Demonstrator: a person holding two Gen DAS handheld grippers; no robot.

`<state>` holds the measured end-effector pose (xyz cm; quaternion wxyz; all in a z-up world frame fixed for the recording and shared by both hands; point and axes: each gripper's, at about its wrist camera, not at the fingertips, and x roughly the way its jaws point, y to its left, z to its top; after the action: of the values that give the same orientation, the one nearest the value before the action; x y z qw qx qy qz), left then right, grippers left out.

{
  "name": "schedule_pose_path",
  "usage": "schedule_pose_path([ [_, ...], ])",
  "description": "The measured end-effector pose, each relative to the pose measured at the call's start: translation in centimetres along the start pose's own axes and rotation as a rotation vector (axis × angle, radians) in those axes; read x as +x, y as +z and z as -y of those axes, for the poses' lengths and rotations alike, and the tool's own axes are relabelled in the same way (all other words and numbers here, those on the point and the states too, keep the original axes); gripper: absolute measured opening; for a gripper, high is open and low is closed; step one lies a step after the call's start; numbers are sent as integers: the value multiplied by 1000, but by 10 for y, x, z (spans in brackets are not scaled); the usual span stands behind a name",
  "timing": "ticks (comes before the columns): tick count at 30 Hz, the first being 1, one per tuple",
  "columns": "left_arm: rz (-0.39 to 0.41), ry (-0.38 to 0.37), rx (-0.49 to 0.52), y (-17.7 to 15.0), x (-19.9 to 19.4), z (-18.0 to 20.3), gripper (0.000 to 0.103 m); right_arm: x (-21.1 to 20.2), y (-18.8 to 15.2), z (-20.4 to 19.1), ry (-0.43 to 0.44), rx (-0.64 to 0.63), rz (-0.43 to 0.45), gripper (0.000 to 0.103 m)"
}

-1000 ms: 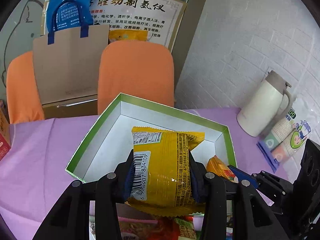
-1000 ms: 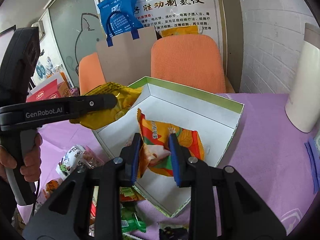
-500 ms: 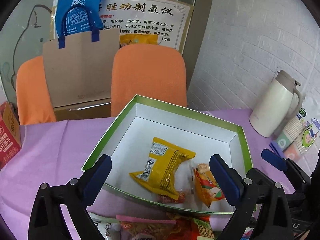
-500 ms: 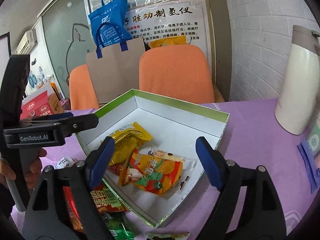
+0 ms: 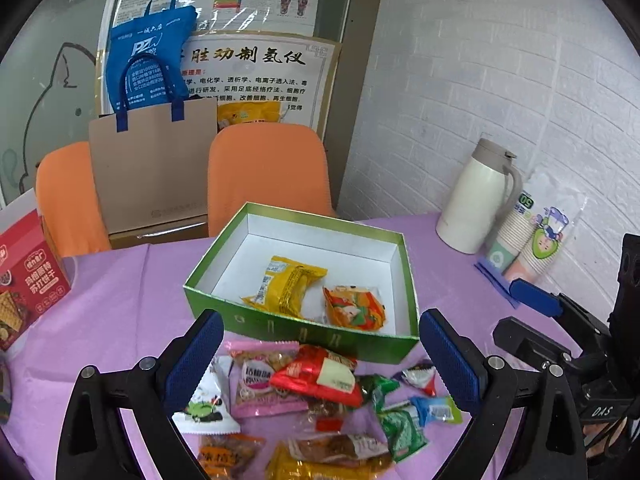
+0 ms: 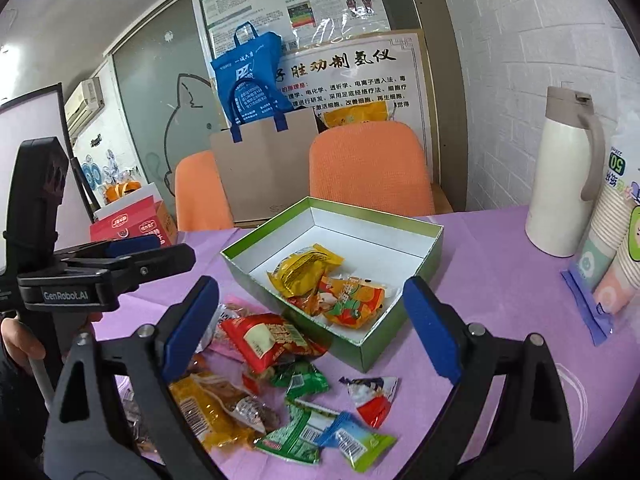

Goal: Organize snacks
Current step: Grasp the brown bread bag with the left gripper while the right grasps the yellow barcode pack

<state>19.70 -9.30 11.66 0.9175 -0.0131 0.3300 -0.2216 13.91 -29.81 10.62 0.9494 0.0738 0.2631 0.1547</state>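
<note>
With 2 packets in the green box mid-frame, both grippers, left & right, gape wide, empty; next: grab from snack pile at bottom, prob. red packet.

Left gripper: fingers spread wide, empty | green box: on purple bench, holding yellow packet beside orange packet | loose snack pile: just before the box | right gripper: at right edge | white jug: far right.
</note>
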Motion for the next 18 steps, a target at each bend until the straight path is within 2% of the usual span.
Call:
schedule_pose_path([
  [5,-26,4,-24,-34,-31,1,100,-35,-25,-6,10,7,0,95],
  [9,-38,11,-34,-62,-43,-1,100,-48,-47,-12,-1,-20,-22,95],
  [12,-61,33,-53,-87,-49,-7,100,-48,-61,-19,-7,-61,-46,95],
  [18,-85,49,-103,-134,-65,-22,100,-29,-85,-43,77,-114,-117,95],
])
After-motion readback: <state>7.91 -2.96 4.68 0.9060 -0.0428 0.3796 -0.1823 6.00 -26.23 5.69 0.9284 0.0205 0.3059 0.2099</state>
